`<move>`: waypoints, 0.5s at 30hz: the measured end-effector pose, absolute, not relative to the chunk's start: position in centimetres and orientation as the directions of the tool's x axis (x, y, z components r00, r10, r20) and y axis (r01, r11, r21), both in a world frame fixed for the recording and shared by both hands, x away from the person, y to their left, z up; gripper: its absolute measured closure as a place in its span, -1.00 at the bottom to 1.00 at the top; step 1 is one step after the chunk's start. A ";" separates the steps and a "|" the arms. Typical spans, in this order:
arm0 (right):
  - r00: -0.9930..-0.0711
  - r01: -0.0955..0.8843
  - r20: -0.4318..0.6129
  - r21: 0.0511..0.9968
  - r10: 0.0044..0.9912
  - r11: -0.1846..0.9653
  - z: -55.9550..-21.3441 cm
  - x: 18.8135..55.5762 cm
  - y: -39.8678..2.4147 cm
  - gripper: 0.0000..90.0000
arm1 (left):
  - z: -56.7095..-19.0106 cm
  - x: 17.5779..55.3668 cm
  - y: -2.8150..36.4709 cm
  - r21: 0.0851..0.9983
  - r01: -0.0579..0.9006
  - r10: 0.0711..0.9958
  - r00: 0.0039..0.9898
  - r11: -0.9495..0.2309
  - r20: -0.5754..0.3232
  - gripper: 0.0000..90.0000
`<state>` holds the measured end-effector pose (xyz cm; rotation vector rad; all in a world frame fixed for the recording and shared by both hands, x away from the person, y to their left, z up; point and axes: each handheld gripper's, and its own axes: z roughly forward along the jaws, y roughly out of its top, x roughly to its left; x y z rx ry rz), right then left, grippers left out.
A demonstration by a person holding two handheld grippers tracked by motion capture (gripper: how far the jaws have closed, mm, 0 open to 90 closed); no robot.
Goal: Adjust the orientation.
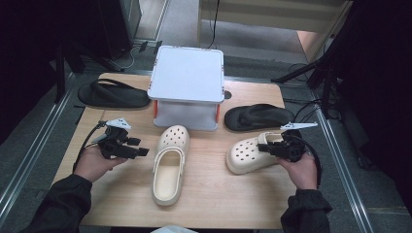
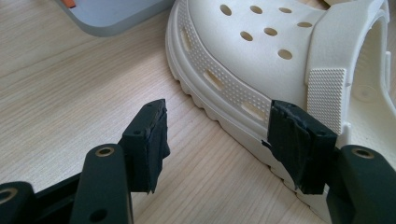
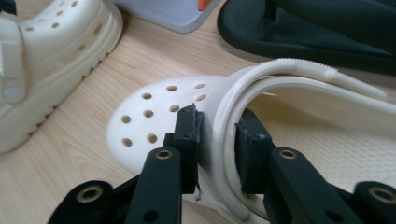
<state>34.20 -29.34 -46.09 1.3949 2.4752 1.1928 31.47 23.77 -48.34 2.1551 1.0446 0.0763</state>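
Four shoes lie on the wooden table [image 1: 209, 194], and I go from the biggest thing to the smallest. At the upper centre of the high view stands the white box [image 1: 187, 80] with orange corners. To its upper left lies one black flip-flop [image 1: 112, 94], and to the right of the box lies the other black flip-flop [image 1: 257, 116].

In the centre of the high view the left cream clog [image 1: 170, 162] lies with its toe toward the box. The right cream clog [image 1: 250, 153] lies at centre right, with its toe toward the left edge of the frame, just below the second flip-flop.

My right gripper [image 3: 218, 140] is at the opening of the right cream clog. In the right gripper view one pad is against the outside of the upper and the other is inside, so the jaws are clamped on the rim of the upper together with the heel strap.

My left gripper [image 2: 217, 140] hovers at centre left of the high view. Its jaws stand wide apart with bare table between them, and the sole edge of the left cream clog is just beside one pad. I cannot tell if that pad touches it.
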 end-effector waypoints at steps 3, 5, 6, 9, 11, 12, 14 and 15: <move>-0.587 0.709 0.315 0.644 0.746 0.286 -45.6 34.0 -28.8 0.73 | -48.2 31.4 23.8 0.640 0.656 0.701 0.669 -0.400 -0.248 -0.14; -0.587 0.711 0.323 0.645 0.742 0.281 -45.3 33.8 -28.3 0.75 | -48.2 31.4 23.8 0.641 0.656 0.703 0.667 -0.398 -0.246 -0.14; -0.586 0.709 0.321 0.648 0.744 0.278 -45.1 33.7 -28.0 0.75 | -48.2 31.4 23.8 0.642 0.656 0.702 0.667 -0.397 -0.248 -0.14; -0.590 0.712 0.340 0.647 0.732 0.273 -44.5 33.6 -27.1 0.75 | -48.2 31.4 23.8 0.642 0.656 0.702 0.668 -0.398 -0.248 -0.14; -0.594 0.711 0.351 0.650 0.724 0.268 -44.2 33.6 -26.5 0.75 | -48.1 31.4 23.8 0.642 0.656 0.701 0.668 -0.397 -0.248 -0.14; -0.599 0.710 0.358 0.652 0.717 0.268 -44.0 33.6 -26.2 0.75 | -48.1 31.4 23.8 0.643 0.656 0.702 0.667 -0.395 -0.250 -0.14; -0.607 0.703 0.351 0.655 0.713 0.276 -43.7 33.6 -25.1 0.75 | -48.1 31.4 23.8 0.643 0.656 0.702 0.667 -0.394 -0.250 -0.14; -0.610 0.701 0.350 0.656 0.711 0.278 -43.6 33.7 -24.6 0.75 | -48.1 31.4 23.8 0.645 0.655 0.702 0.667 -0.394 -0.250 -0.14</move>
